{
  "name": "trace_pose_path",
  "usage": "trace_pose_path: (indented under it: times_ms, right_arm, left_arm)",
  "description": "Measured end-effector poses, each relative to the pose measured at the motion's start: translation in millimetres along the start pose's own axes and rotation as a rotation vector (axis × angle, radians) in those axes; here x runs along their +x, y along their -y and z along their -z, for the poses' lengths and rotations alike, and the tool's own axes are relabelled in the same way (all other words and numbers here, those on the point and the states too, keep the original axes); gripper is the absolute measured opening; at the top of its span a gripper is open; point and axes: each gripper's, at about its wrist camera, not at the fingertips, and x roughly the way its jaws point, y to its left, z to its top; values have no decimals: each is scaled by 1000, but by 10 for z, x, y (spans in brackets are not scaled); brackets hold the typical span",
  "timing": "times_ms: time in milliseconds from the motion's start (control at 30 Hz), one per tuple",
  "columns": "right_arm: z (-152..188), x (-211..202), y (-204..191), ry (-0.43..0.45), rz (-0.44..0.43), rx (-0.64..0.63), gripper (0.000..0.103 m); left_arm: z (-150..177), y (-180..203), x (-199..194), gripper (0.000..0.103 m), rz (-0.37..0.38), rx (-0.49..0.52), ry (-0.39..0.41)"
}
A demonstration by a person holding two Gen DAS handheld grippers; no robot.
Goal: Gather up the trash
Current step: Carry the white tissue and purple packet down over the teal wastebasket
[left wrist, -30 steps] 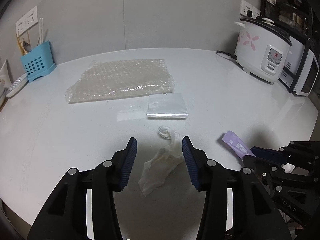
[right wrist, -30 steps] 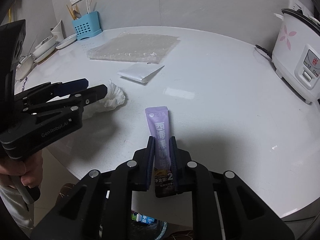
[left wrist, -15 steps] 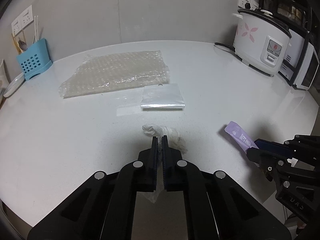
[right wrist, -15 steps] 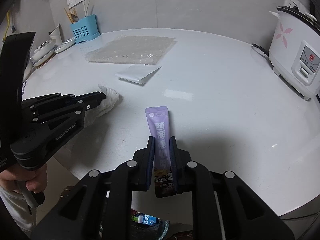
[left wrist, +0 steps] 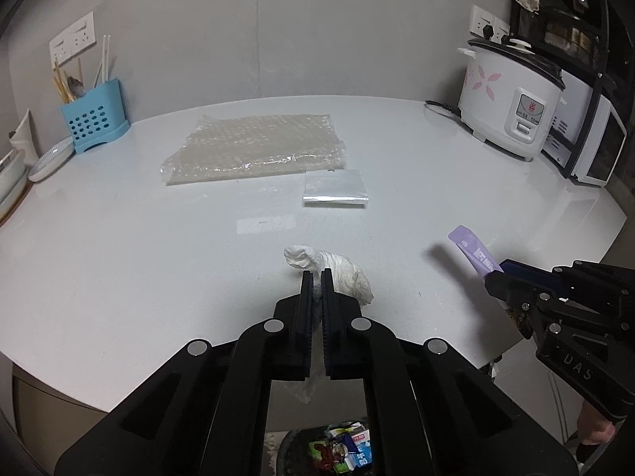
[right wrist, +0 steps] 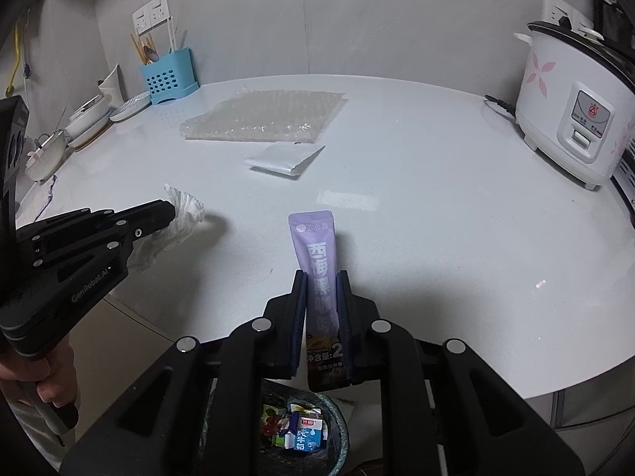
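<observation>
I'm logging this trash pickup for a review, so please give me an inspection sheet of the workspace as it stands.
Surface: white countertop, mostly bare in front.
Job's things: crumpled tissue and purple sachet, both gripped; bubble wrap and silver foil packet lying flat on the counter; trash bin below the counter edge, holding cartons.
Clutter: blue utensil holder, dishes at far left.
Grippers: left gripper shut on the tissue; right gripper shut on the sachet.
Cables: black cord beside the rice cooker.
Surroundings: grey wall, wall sockets, microwave at far right.
</observation>
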Motion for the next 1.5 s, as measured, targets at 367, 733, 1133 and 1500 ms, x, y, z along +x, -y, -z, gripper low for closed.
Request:
trace_pose_path:
  times_ms: [367, 733, 1133, 1500]
  right_arm:
    - [205, -429, -177, 72, 19, -6, 14]
    - [584, -828, -448, 136, 13, -13, 14]
    - [1081, -1040, -616, 174, 9, -7, 14]
    - [1550, -822, -653, 124, 37, 19, 14]
  left_arm:
    - [298, -45, -503, 3, 15, -25, 57]
    - [698, -11, -919, 3, 43, -42, 98]
    - [1288, 70, -1051, 3, 55, -41, 83]
    - [1801, 33, -932, 3, 25, -57, 43]
